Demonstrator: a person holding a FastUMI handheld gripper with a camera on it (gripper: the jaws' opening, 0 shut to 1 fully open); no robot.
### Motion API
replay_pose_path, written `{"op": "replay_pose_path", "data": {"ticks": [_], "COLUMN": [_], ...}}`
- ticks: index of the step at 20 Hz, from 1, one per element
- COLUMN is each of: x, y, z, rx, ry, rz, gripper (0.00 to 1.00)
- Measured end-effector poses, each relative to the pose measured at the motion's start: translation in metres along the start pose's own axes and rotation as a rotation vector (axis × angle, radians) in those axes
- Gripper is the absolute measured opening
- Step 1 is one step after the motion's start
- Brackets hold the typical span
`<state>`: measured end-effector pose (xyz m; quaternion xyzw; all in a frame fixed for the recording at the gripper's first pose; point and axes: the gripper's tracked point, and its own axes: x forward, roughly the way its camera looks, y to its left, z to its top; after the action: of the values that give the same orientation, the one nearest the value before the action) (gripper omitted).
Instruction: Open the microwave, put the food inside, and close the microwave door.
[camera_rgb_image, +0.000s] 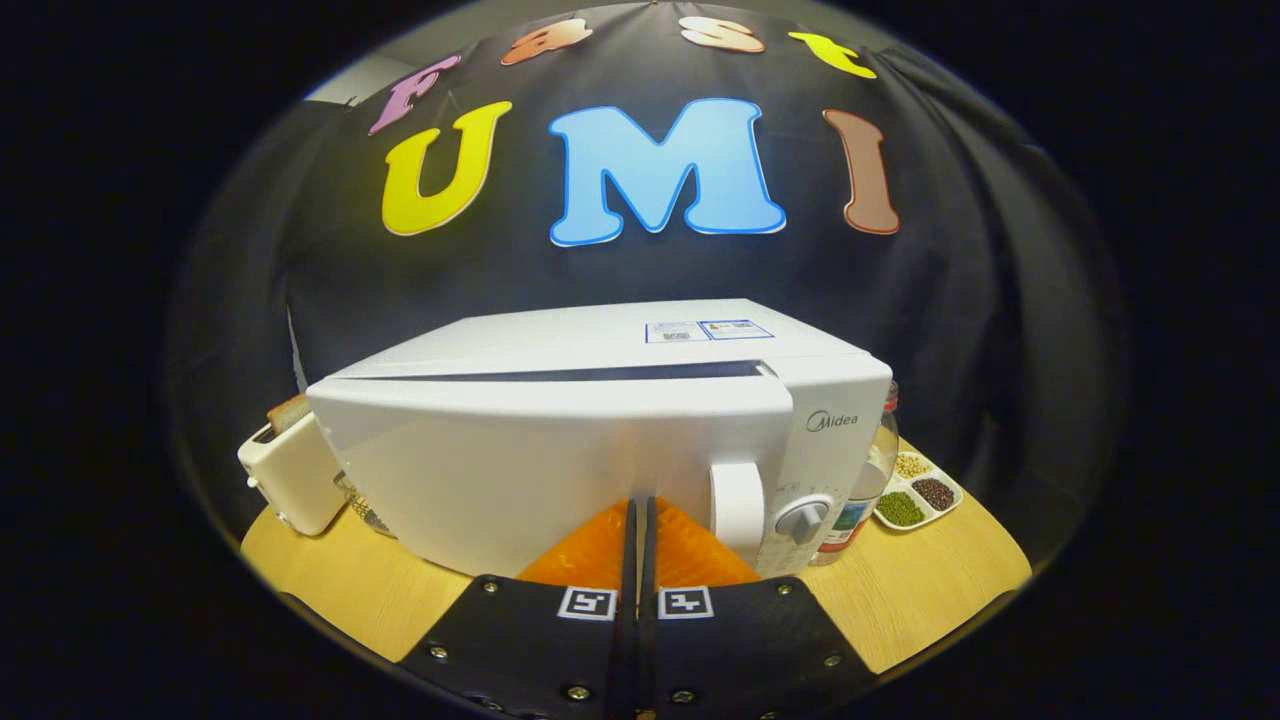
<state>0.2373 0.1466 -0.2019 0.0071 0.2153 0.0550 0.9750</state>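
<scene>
A white microwave (600, 440) stands on the wooden table (930, 570), right in front of me. Its door (540, 470) sits slightly ajar, with a dark gap along the top edge. The door's white handle (737, 505) is at the right end, beside a round dial (803, 520). My gripper (638, 510) is shut with nothing between its fingers. The fingertips touch or nearly touch the lower door face, just left of the handle. No food is visible.
A white toaster (290, 470) holding a slice of bread stands left of the microwave. A glass bottle (868, 480) stands at its right side. Beyond the bottle lies a white divided dish (920, 492) of beans and grains.
</scene>
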Motion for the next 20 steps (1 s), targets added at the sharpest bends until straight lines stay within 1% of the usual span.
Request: {"op": "replay_pose_path", "data": {"ticks": [3, 6, 7, 8, 10, 13, 16, 20], "x": [0.004, 0.011, 0.012, 0.010, 0.001, -0.036, -0.081, -0.144], "y": [-0.002, -0.003, -0.008, -0.006, -0.010, -0.008, -0.006, -0.008], "z": [0.002, 0.009, 0.012, 0.012, 0.022, 0.039, 0.039, 0.038], "rx": [0.021, -0.028, -0.031, -0.019, -0.053, -0.038, -0.036, -0.081], "ry": [0.000, -0.019, -0.012, -0.011, -0.051, -0.103, -0.123, -0.158], "rz": [-0.003, -0.016, -0.033, -0.027, -0.048, -0.046, -0.041, -0.047], "gripper": [0.01, 0.01, 0.01, 0.01, 0.02, 0.02, 0.02, 0.02]}}
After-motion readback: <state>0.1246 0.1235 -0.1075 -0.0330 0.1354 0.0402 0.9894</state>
